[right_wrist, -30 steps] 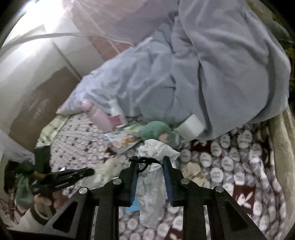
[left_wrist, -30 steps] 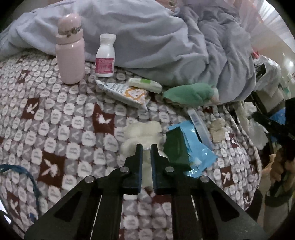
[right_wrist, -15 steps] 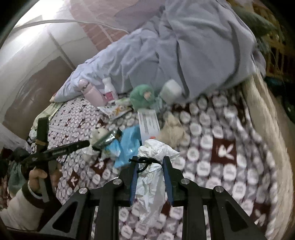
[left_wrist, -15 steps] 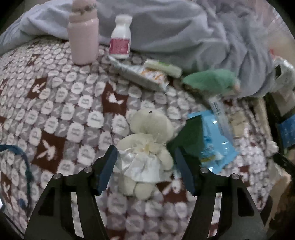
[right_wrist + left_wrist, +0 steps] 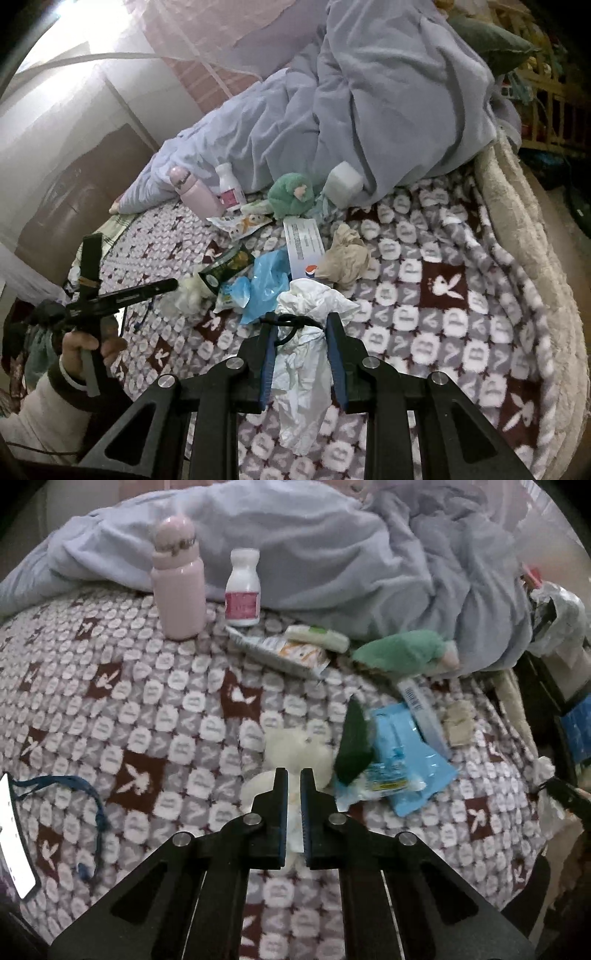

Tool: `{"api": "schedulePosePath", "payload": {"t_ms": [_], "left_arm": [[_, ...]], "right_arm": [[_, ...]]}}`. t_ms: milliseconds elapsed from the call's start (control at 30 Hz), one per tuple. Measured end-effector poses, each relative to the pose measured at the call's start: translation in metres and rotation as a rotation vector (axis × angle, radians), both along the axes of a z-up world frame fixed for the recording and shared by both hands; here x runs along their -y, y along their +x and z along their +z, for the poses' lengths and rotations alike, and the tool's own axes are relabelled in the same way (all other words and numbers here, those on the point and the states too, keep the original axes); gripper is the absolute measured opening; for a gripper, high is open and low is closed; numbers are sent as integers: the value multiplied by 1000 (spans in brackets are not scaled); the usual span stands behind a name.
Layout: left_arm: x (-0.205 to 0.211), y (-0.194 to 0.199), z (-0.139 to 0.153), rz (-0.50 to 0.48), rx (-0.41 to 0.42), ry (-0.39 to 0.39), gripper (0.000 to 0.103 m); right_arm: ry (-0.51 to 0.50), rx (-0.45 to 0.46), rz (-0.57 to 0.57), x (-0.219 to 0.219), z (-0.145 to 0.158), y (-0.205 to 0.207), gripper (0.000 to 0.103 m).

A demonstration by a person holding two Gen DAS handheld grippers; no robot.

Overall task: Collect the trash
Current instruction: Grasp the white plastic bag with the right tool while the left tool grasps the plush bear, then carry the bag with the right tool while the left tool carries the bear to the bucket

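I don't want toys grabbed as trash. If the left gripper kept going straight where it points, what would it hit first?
Most likely the cream teddy bear: the left gripper, jaws shut and empty, aims right at it, though how far off is unclear. The green packet lies just right of that line.

Pink flask point(image 5: 180, 587), pill bottle point(image 5: 242, 589), grey duvet point(image 5: 332, 550)

The blanket point(image 5: 110, 709) shows a grey, white and maroon rabbit check. The bottle point(image 5: 179, 587) is pink. The wrapper point(image 5: 410, 760) is light blue.
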State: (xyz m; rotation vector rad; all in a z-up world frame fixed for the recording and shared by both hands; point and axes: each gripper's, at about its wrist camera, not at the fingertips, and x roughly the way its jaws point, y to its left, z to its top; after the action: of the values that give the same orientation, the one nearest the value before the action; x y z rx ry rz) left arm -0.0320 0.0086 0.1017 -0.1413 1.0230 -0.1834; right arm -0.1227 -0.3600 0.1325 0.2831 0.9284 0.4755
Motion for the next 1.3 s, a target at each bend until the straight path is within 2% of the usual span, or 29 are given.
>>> {"api": "schedulePosePath", "payload": {"t_ms": [100,167,233,300,333,367,500,533,567,600,667,700,900,1033,1167,1300], "left_arm": [[4,-8,10,-9,5,-35,3],[12,-9,12,-16,15,7,4],[13,-8,6,17,13,53,7],[12,-4,-9,25,-33,80,36],[11,-3,-16,32,-41,83,61],[9,-3,-22,45,-37,81,67],[13,7,-53,46,-81,124,66],[15,9,-59,40,-91,131,59],[17,9,-63,32,-104,129,37],[20,8,-66,25,-118,120,36],[22,2,-59,21,-94,125,25],[24,-2,-53,11,-80,124,24],[47,-32,4,-72,7,55,23],[89,-47,36,-181,43,-2,23],[165,-56,53,-357,48,-78,23],[258,-62,49,-528,22,-130,23]], "right_arm": [[1,7,-10,7,3,-7,25],[2,6,-17,12,4,-10,25],[2,4,-19,16,5,-13,25],[-3,6,-19,18,5,-17,25],[-3,4,-15,18,4,-18,25],[-3,1,-12,18,3,-19,25],[-17,-9,-10,17,-2,-23,25],[-18,-12,-13,18,-2,-23,25],[-18,-12,-16,20,-2,-24,25],[-19,-10,-21,22,-2,-25,25],[-18,-5,-36,29,-1,-28,25],[-17,-3,-42,33,0,-29,25],[-27,16,-104,65,5,-39,25],[-28,33,-166,97,9,-54,25],[-41,38,-264,141,9,-72,25],[-53,24,-386,195,6,-93,25]]}}
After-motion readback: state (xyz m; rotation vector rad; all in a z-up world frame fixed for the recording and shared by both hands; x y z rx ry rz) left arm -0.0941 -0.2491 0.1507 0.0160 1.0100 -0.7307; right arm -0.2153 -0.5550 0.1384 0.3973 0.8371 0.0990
